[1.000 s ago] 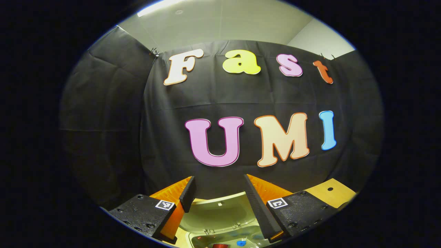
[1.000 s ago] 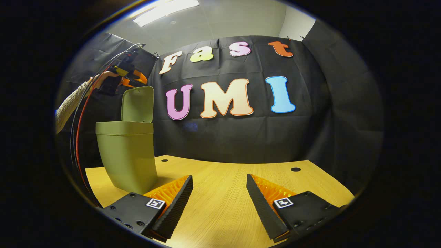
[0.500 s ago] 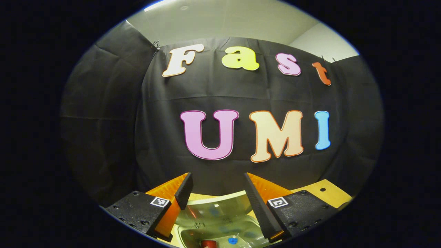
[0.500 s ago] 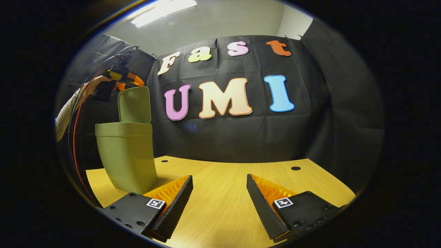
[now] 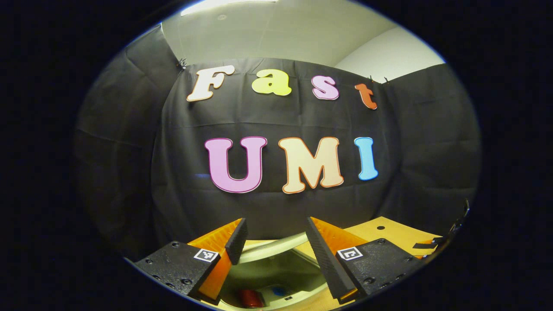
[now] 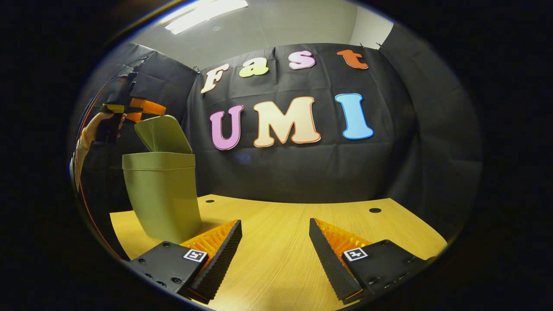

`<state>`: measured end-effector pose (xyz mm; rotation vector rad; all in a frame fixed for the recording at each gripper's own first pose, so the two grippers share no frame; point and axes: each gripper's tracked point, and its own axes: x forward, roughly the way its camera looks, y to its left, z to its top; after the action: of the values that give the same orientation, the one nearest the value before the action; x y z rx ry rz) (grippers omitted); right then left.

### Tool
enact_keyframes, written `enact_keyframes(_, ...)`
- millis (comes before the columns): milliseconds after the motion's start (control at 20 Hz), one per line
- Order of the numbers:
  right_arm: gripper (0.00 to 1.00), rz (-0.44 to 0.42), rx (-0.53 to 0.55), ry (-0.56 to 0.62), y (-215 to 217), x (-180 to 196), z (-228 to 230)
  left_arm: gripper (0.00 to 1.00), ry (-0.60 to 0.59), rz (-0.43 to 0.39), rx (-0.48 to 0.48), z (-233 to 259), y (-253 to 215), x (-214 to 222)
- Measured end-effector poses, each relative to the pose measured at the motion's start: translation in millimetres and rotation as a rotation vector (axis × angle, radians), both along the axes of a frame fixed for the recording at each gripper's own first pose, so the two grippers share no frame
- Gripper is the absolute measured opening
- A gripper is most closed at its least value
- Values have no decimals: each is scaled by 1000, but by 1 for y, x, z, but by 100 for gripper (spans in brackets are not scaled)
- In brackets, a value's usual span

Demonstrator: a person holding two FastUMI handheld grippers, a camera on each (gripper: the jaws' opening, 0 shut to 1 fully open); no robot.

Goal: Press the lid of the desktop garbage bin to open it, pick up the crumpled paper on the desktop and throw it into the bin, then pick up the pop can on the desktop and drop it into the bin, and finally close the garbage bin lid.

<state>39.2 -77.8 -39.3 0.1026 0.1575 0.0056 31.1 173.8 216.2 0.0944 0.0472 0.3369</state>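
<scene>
Both fingers of the left hand-held gripper (image 5: 276, 248) are spread above the green garbage bin (image 6: 162, 194), touching its half-tilted lid (image 6: 163, 134) from behind. Below them, inside the bin, lies the red pop can (image 5: 249, 298). On the counter (image 6: 285, 242), the right hand-held gripper (image 6: 275, 252) rests spread, with nothing between its fingers, the bin ahead to its left.

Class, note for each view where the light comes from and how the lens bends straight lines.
Right gripper view: bright ceiling light panel glares at upper left; the yellow wooden tabletop has a curved back edge. Left gripper view: paler ceiling glow above; the cloth wall's folds bow outward.
</scene>
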Motion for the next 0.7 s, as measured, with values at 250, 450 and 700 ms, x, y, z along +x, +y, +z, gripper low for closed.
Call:
enact_keyframes(250, 99, 11, -6, -8, 6, -2, 4, 87, 44, 3, 6, -47, -15, -10)
enact_keyframes(450, 98, 9, -2, -10, 4, -2, 6, 84, 71, 12, -26, -83, -24, -13)
enact_keyframes(700, 98, 8, 11, -4, 2, -4, 4, 87, 49, 47, 51, -89, -27, -14)
